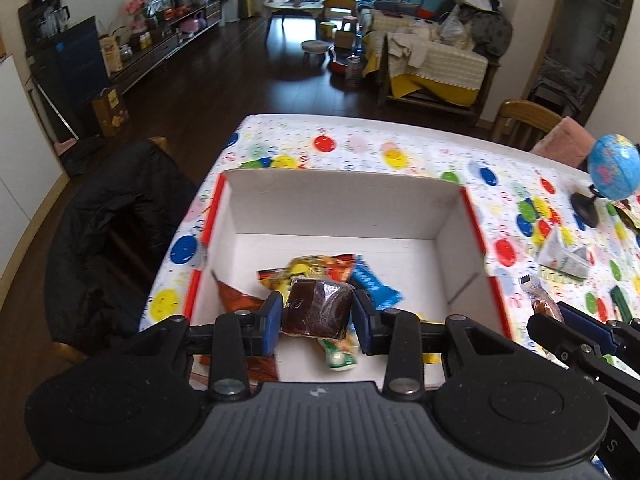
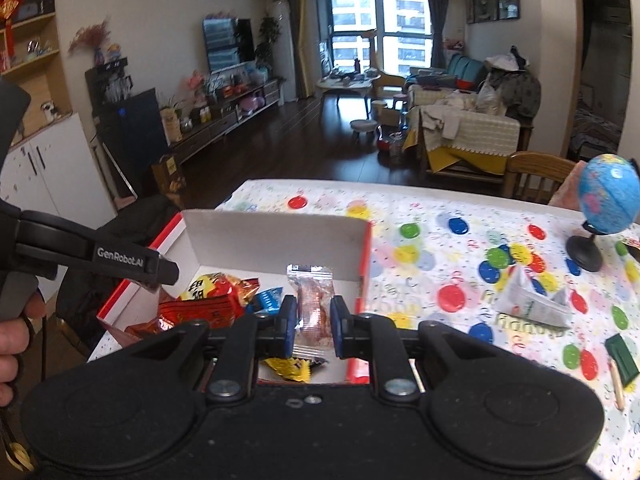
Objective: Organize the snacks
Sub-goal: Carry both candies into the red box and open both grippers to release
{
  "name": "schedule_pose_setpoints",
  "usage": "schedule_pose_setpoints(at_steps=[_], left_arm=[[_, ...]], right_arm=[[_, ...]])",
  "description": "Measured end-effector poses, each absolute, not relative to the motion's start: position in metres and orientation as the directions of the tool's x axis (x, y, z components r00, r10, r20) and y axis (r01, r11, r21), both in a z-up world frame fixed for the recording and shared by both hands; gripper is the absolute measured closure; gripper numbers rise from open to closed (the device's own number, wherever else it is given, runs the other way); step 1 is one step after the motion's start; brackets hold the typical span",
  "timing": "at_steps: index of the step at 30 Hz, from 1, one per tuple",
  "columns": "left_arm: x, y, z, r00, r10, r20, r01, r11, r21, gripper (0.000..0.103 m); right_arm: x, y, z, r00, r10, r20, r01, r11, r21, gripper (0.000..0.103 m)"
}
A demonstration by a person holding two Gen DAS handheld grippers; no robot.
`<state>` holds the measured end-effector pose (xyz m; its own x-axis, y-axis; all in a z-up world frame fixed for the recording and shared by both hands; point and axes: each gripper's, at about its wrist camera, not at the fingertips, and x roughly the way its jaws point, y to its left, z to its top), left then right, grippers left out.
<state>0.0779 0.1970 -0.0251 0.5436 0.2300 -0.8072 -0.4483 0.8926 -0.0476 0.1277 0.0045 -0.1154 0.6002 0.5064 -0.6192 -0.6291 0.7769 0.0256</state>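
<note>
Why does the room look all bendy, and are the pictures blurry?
Left wrist view: the fisheye curves walls and floor; the box is slightly smeared, while the brown snack stays sharp. Right wrist view: the same bending at the edges; the clear packet is crisp and the window glows bright.

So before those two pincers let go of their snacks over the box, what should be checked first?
1. Left gripper clamps the dark brown snack: ok.
2. Right gripper clamps the clear-wrapped snack: ok.
3. Both snacks are above the open white box: ok.
4. Box has free floor at the back: ok.
5. Grippers clear of each other: ok.
6. Snacks undamaged by the squeeze: cannot tell.
</note>
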Motion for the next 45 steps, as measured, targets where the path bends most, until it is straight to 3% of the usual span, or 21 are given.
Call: schedule_pose_setpoints(at_steps=[21, 36, 40, 45], left_arm=[[0.089, 0.246, -0.090, 0.409, 0.246, -0.879, -0.509, 0.861, 0.004, 0.067], [0.088, 0.240, -0.109, 0.388, 0.226, -0.894, -0.497, 0.868, 0.004, 0.066], [0.085, 0.238, -0.105, 0.409, 0.215, -0.887, -0.491, 0.871, -0.016, 0.054], [0.081, 0.232, -0.095, 0.442, 0.212, -0.872, -0.483, 0.875, -0.032, 0.048]], right_arm=[[0.176, 0.069, -0.180, 0.504, 0.433, -0.747, -0.662, 0.750, -0.012, 0.087], [0.174, 0.072, -0.194, 0.475, 0.411, -0.778, -0.672, 0.740, -0.019, 0.082], [0.171, 0.068, -0.192, 0.479, 0.412, -0.775, -0.666, 0.745, -0.015, 0.079], [0.166, 0.060, -0.185, 0.486, 0.417, -0.768, -0.661, 0.751, -0.010, 0.077]])
